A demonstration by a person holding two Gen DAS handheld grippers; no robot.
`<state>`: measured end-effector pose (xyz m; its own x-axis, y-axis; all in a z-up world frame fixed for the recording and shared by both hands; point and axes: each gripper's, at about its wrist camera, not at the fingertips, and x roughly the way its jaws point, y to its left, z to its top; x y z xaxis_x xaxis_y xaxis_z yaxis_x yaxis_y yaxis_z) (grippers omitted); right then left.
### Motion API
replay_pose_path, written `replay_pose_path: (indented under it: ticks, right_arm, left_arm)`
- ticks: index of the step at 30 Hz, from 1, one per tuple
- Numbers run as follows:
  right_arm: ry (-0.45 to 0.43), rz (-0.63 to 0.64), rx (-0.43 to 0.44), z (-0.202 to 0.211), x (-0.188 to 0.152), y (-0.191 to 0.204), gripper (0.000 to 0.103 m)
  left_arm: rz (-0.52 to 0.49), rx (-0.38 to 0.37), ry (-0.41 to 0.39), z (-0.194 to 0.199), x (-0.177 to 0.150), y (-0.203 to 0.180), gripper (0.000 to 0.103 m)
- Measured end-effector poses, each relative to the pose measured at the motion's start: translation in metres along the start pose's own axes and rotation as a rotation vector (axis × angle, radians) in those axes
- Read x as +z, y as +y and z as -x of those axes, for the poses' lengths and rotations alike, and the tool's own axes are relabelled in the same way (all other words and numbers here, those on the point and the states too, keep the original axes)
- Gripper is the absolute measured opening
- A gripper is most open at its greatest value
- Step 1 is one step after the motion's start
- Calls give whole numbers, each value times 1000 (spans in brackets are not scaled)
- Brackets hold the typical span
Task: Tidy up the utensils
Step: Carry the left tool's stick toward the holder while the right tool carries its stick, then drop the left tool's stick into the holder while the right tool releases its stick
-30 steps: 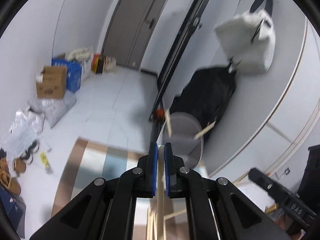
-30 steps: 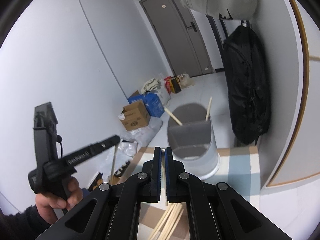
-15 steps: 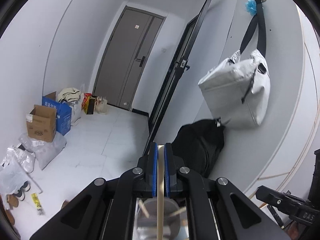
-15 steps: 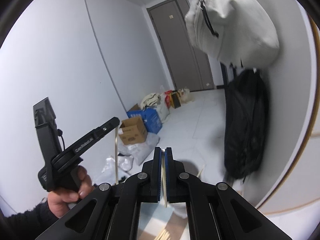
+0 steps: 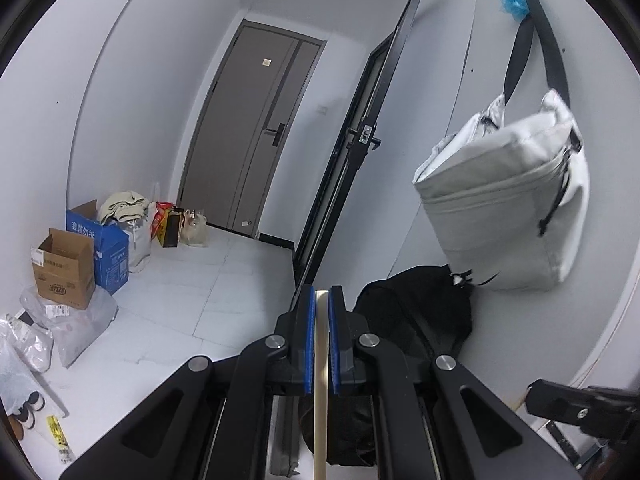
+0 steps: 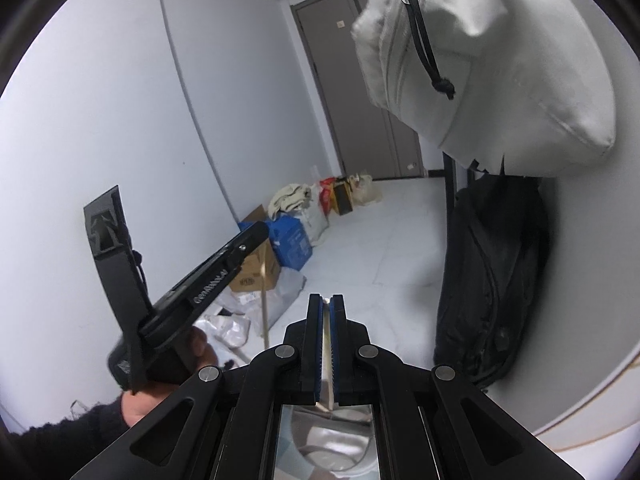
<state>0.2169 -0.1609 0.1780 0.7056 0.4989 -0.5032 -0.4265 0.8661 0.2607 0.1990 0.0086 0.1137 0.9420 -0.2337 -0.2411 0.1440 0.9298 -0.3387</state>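
Left gripper (image 5: 319,336): clamping a chopstick (image 5: 320,400) hanging below.
Right gripper (image 6: 327,344): pinching another chopstick (image 6: 329,356) over the holder (image 6: 340,446).
Risk: sticks are dangling loosely, likely swinging, missing the holder's rim.

Pale, seemingly wooden stick (image 5: 320,380), matt cloth bag (image 5: 512,208), glossy floor tiles (image 5: 224,292)

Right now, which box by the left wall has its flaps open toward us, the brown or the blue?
The brown cardboard box, nearest the camera; the blue box sits behind it, stuffed with cloth.
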Motion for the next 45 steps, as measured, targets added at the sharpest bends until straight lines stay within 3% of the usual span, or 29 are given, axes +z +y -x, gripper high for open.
replay_pose_path:
  ticks: [11,19,28,36,45]
  right_arm:
    - [62,12,21,-29,-5,-12,3]
    - [62,47,22,-31,-17,-6,3]
    - [91,17,34,-37,-27,-7,3]
    - [105,14,31,-42,-29,-8,3]
    - [141,-31,54,-52,-39,-15,3]
  left_arm:
    - [-57,16,-17,-31,-28,1,3]
    - [-117,9,-115,-19,-35,-7,3]
    - [-175,1,-147,-6,-50,-13,3]
    - [-190,-45,-105,3,-56,-15,3]
    - [-164,-119,26,11,-62,1,3]
